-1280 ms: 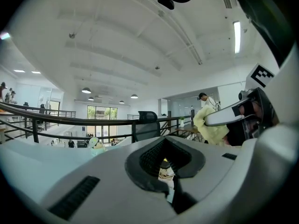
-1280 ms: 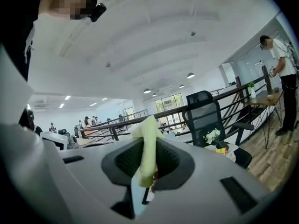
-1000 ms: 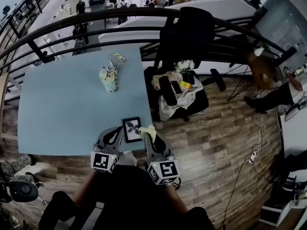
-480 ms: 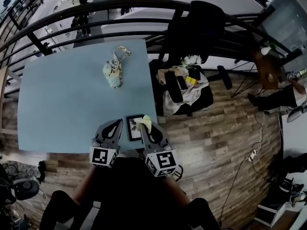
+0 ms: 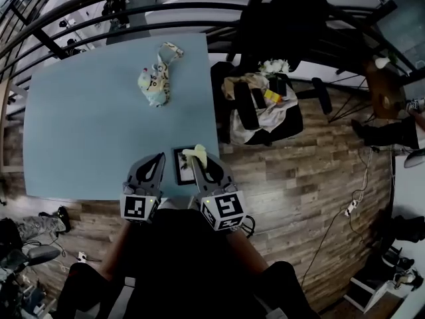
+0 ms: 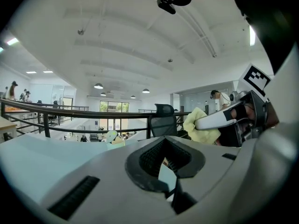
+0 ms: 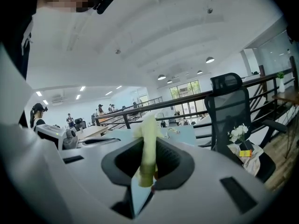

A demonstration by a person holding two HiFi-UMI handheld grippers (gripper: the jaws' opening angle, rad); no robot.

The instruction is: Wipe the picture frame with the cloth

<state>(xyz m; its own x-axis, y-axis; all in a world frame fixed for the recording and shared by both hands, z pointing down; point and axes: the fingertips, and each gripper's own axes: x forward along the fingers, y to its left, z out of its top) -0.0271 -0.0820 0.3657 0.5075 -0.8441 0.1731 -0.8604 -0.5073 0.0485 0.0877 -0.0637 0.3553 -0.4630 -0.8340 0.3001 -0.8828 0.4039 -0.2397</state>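
A small black picture frame [image 5: 182,167] lies flat on the light blue table [image 5: 86,131] close to its near right corner. My right gripper [image 5: 198,160] is shut on a pale yellow cloth [image 5: 196,153], which rests over the frame's far right corner. In the right gripper view the cloth [image 7: 148,146] stands up between the closed jaws. My left gripper [image 5: 159,158] sits just left of the frame, shut and holding nothing. The left gripper view shows the cloth [image 6: 200,125] pinched in the right gripper's fingers [image 6: 219,119]. Part of the frame's right side is hidden.
A patterned fabric bundle [image 5: 155,84] lies at the table's far side. A black office chair [image 5: 265,105] heaped with clothes and white flowers stands right of the table on the wooden floor [image 5: 319,171]. A dark railing [image 5: 133,28] runs behind.
The right gripper has slid the cloth from the frame's right edge across to its far right corner. The left gripper stays beside the frame. The head view has shifted.
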